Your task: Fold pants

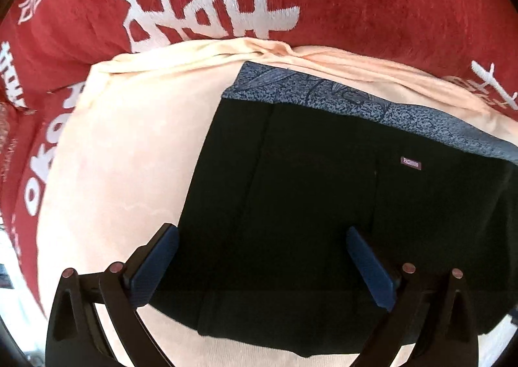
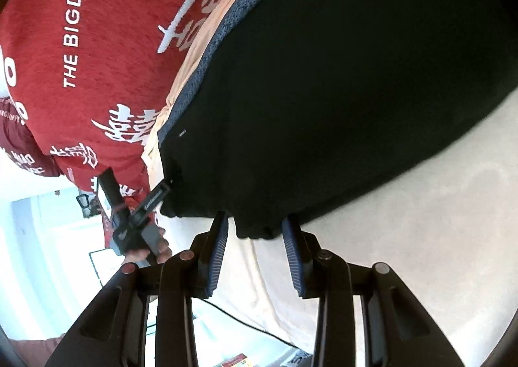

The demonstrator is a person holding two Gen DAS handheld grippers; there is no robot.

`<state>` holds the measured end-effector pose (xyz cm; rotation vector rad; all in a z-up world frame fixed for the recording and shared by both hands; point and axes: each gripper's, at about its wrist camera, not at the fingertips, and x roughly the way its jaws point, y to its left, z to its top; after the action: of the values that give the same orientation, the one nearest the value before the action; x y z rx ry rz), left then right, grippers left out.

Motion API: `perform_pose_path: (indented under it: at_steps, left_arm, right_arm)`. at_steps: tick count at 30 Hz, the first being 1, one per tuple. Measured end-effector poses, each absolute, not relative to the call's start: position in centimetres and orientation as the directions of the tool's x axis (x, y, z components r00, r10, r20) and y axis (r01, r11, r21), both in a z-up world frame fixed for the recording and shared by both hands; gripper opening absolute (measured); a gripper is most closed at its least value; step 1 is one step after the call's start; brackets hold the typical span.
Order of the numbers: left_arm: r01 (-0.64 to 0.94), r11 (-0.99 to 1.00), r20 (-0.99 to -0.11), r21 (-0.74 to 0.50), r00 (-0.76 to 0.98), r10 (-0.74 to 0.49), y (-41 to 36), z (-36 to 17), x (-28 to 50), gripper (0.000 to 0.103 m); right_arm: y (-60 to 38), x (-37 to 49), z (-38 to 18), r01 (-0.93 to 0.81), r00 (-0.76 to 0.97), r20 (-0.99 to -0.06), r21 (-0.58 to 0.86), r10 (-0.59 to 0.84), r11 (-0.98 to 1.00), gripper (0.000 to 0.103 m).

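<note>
Black pants (image 1: 323, 205) flat; 2 hand-held grippers apparently open.

Cream sheet (image 1: 123, 156) beside pants (image 1: 323, 198) free; red blanket (image 1: 388, 4) beyond.

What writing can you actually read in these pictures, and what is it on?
"THE BIGDAY": white letters on the red blanket.
Large white Chinese-style characters, also on the red blanket: shapes clear, not read here.
Small label on the black pants: too blurred to read.
Printed packaging at the bottom edge of the right view: cut off, unreadable.
</note>
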<state>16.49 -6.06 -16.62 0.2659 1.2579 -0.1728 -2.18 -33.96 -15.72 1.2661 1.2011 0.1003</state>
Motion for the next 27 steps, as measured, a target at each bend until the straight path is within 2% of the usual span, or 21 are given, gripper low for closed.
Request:
perform_pose_path:
  at_steps: [1,3,4,8,9,11,14,19,23,25,27]
  left_arm:
    - [0.28,0.956,-0.956,0.088,0.295,0.002,-5.9,-16.7,16.6,0.103]
    - [0.285,0.955,-0.959,0.076,0.283,-0.009,-5.5,-16.8,16.9,0.103]
    - [0.294,0.953,-0.961,0.072,0.277,-0.013,-5.4,-16.7,16.9,0.103]
    - [0.315,0.947,-0.96,0.058,0.278,-0.034,-5.1,-17.1,16.8,0.103]
    - [0.314,0.948,-0.96,0.053,0.278,-0.038,-4.1,-17.5,17.6,0.103]
    - [0.311,0.949,-0.959,0.054,0.281,-0.038,-4.0,-17.7,17.7,0.103]
    - [0.322,0.944,-0.959,0.072,0.282,-0.024,-4.1,-17.5,17.6,0.103]
    - [0.32,0.943,-0.958,0.093,0.285,-0.003,-4.9,-17.1,17.2,0.103]
    - [0.315,0.944,-0.957,0.103,0.291,0.008,-5.2,-17.1,17.2,0.103]
    - [0.315,0.943,-0.956,0.108,0.294,0.011,-5.3,-16.9,17.0,0.103]
    - [0.314,0.943,-0.956,0.11,0.294,0.013,-5.4,-16.8,16.9,0.103]
  right_arm:
    - [-34.0,-2.1,-15.7,0.534,0.448,-0.623,0.762,0.642,0.367,0.04]
    - [-34.1,-1.5,-16.1,0.559,0.452,-0.625,0.755,0.637,0.344,0.034]
    - [-34.2,-1.0,-15.9,0.569,0.444,-0.641,0.742,0.627,0.355,0.011]
    - [-33.6,-0.6,-12.4,0.501,0.437,-0.689,0.72,0.578,0.479,0.006]
    - [-33.6,-0.6,-12.4,0.501,0.437,-0.689,0.72,0.578,0.479,0.006]
    - [-33.0,-2.2,-13.8,0.537,0.377,-0.745,0.66,0.551,0.526,0.006]
    - [-33.1,-3.7,-16.2,0.585,0.364,-0.75,0.646,0.552,0.491,0.005]
    - [-33.9,-3.9,-13.7,0.564,0.281,-0.815,0.567,0.506,0.601,0.008]
    - [-36.1,-1.7,-9.8,0.465,0.328,-0.886,0.453,0.327,0.761,0.012]
    - [-36.6,-0.9,-9.7,0.456,0.334,-0.894,0.431,0.299,0.779,0.014]
    - [-37.4,0.7,-11.9,0.453,0.262,-0.933,0.343,0.245,0.823,0.014]
